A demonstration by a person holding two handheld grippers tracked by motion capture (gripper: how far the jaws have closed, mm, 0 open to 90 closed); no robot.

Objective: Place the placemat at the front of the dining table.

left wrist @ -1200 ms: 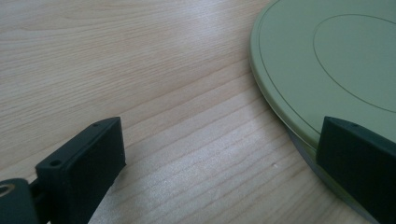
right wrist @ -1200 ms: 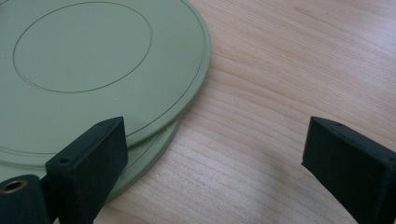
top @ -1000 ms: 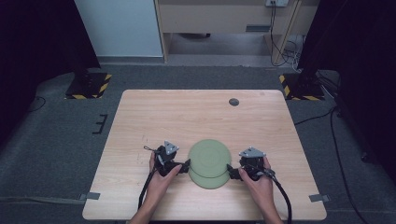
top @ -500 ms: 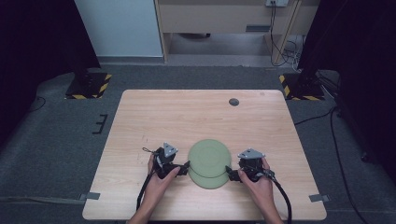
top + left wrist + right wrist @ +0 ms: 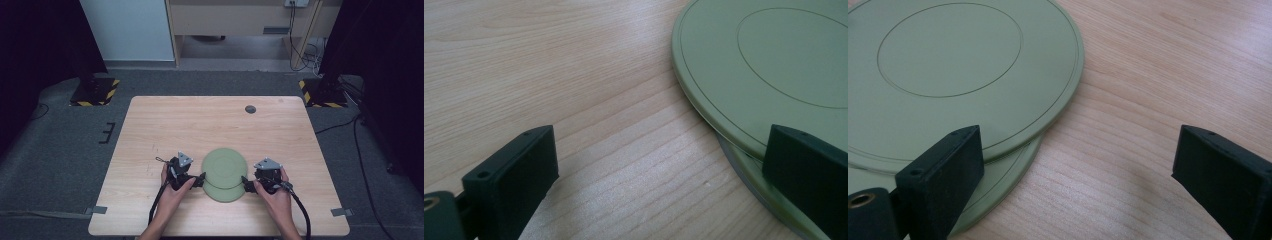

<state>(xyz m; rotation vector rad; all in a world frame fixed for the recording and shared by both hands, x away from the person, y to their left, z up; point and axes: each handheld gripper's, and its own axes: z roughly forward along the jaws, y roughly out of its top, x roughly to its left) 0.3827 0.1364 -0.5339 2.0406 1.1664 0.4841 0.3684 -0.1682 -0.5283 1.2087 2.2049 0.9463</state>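
Two green plates (image 5: 224, 173) lie stacked near the front of the wooden surface (image 5: 200, 125), with the left gripper (image 5: 199, 181) and right gripper (image 5: 246, 184) wide apart beside them.

Two round, flat plates of a matt sage-green colour are seen on the wooden table (image 5: 165, 125), near its front edge. They are stacked, but not exactly: the upper plate (image 5: 225, 167) is shifted a little toward the far side, so a crescent of the lower plate (image 5: 223, 194) is left uncovered at the near side. Both are lying level. On the upper plate a thin circle is engraved around the middle (image 5: 948, 47), and a fine line runs along the rim (image 5: 704, 100).
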